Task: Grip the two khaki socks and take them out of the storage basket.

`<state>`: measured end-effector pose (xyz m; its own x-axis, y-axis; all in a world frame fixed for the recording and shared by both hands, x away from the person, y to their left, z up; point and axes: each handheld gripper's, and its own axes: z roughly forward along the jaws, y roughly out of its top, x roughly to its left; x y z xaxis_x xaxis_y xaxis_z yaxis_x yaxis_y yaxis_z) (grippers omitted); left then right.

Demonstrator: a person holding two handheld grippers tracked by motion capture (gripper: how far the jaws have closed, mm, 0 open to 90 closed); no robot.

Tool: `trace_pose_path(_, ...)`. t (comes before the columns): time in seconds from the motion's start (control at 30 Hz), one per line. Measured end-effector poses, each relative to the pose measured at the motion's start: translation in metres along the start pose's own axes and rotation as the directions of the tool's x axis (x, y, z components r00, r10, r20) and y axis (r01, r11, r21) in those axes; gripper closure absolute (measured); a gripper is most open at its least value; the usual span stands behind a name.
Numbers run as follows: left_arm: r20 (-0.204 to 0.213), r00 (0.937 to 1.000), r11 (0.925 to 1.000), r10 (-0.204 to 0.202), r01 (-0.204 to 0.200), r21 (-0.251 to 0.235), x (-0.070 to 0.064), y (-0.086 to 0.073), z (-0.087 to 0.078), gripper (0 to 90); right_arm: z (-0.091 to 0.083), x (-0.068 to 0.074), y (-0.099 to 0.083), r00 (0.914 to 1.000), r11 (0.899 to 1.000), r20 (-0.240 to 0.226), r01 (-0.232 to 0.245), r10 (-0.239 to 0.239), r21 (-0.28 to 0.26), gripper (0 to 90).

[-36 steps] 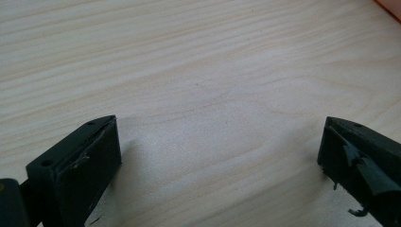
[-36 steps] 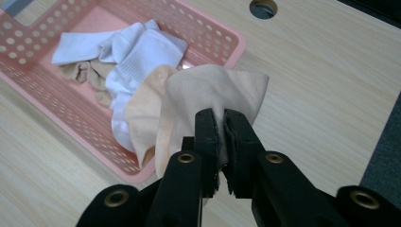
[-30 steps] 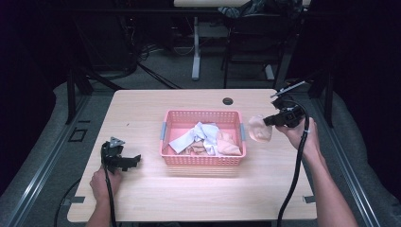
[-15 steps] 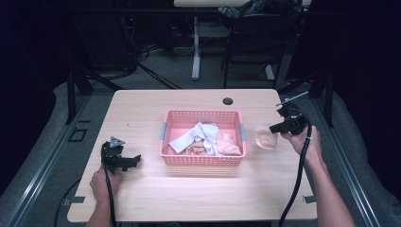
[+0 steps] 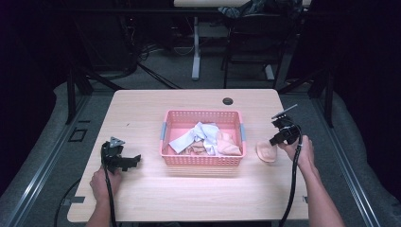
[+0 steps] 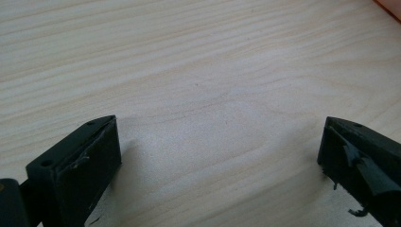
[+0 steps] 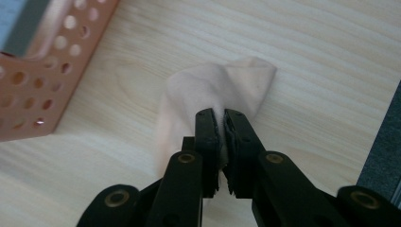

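Right gripper (image 5: 275, 140) fingers pinch the peach cloth (image 5: 266, 152) near the surface's right edge beside the pink basket (image 5: 202, 160); release it flat, clear of the basket; left gripper (image 5: 134, 160) fingers spread, idle.

Bright tabletop (image 5: 142, 109), dark surroundings (soft, grainy)

no readable text, labels or numbers (any view)
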<state>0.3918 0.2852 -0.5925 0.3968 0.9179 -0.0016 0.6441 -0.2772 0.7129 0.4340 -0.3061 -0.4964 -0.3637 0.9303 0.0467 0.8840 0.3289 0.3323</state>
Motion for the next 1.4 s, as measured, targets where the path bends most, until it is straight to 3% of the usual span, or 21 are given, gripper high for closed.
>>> trace_pose_path(0.07, 0.0, 1.0, 1.0, 0.001, -0.001, 0.0, 0.0, 0.0, 0.0, 0.0, 0.007, -0.001, -0.002, 0.9998, 1.0, 0.006, -0.017, 0.017, 0.005, 81.4)
trace_pose_path(0.13, 0.0, 1.0, 1.0, 0.0, 0.0, 0.0, 0.0, 0.0, 0.0, 0.0, 0.01, -0.003, -0.004, 0.9998, 1.0, 0.008, -0.016, 0.016, 0.013, 71.4)
trace_pose_path(0.33, -0.001, 1.0, 1.0, -0.001, 0.001, 0.001, 0.0, 0.0, 0.0, 0.0, 0.0, -0.004, -0.008, 0.9985, 0.998, -0.004, -0.054, 0.054, -0.041, 40.3)
trace_pose_path(0.53, 0.0, 1.0, 1.0, 0.0, 0.0, 0.001, 0.0, 0.0, 0.0, 0.0, -0.024, 0.005, -0.009, 0.9978, 0.997, -0.066, -0.013, 0.008, -0.079, 19.7)
trace_pose_path(0.87, -0.001, 1.0, 1.0, 0.0, 0.0, 0.001, 0.0, 0.0, 0.0, 0.0, -0.061, 0.037, 0.005, 0.9923, 0.986, -0.072, 0.09, -0.101, -0.141, 9.0)
trace_pose_path(1.07, -0.001, 1.0, 1.0, 0.0, 0.0, 0.001, 0.0, 0.0, 0.0, 0.0, -0.074, 0.055, 0.015, 0.986, 0.976, -0.079, 0.132, -0.147, -0.173, 6.9)
trace_pose_path(1.4, -0.001, 1.0, 1.0, 0.001, -0.001, 0.001, 0.0, 0.0, 0.0, 0.0, -0.083, 0.085, 0.036, 0.9738, 0.965, -0.087, 0.192, -0.21, -0.179, 5.8)
